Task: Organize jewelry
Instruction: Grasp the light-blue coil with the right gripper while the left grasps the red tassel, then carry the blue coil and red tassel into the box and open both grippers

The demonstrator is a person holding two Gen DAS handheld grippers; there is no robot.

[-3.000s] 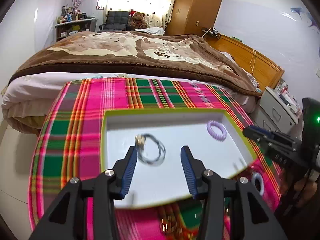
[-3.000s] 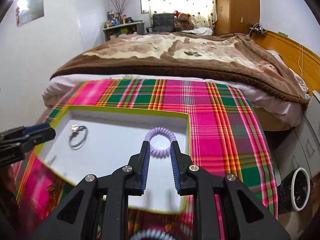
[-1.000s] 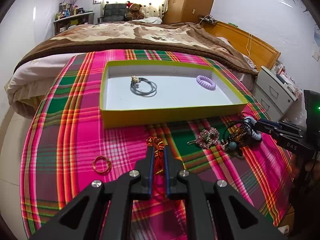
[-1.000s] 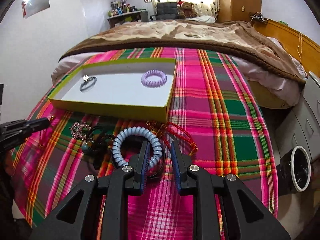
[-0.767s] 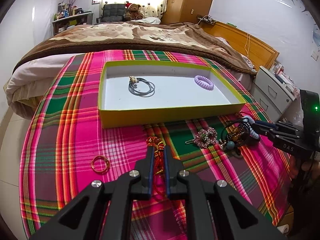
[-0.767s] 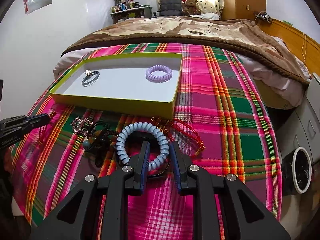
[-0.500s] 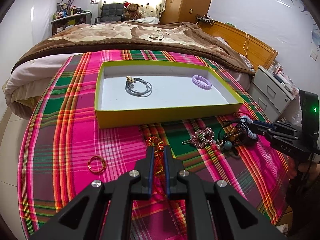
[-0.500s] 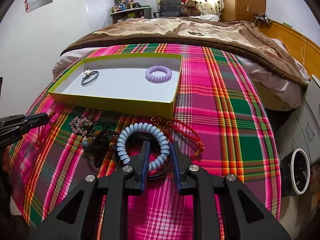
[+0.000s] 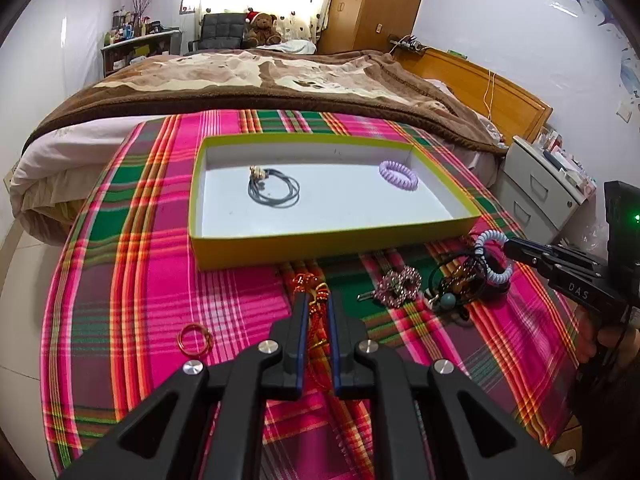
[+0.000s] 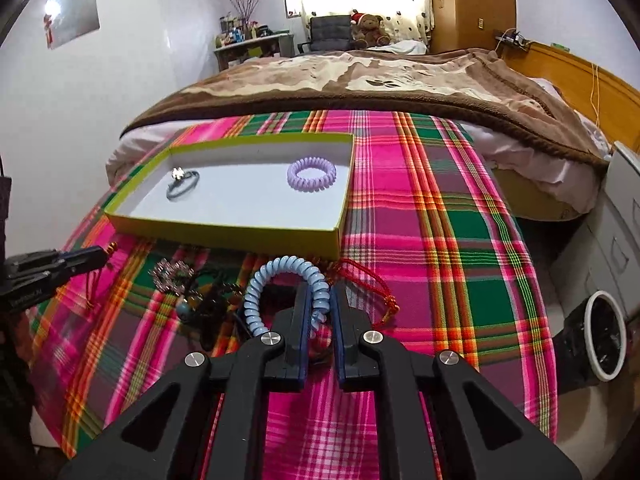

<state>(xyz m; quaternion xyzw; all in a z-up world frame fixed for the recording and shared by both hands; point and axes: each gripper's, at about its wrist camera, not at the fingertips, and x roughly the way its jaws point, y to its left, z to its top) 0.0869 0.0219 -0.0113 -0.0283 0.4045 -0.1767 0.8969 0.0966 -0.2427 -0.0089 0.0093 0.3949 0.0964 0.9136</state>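
A yellow-rimmed white tray lies on the plaid cloth, holding a grey hair tie with a charm and a purple coil band. My left gripper is shut on a red cord bracelet, lifted in front of the tray. My right gripper is shut on a light blue coil band, lifted on edge above the cloth.
On the cloth in front of the tray lie a sparkly hair clip, dark beaded ties, a copper ring and another red cord. A bed stands behind, a white cabinet to the right.
Three seconds ago both grippers were over the tray, the left open; both have since pulled back. In the last second the blue coil band has been lifted on edge by the right gripper.
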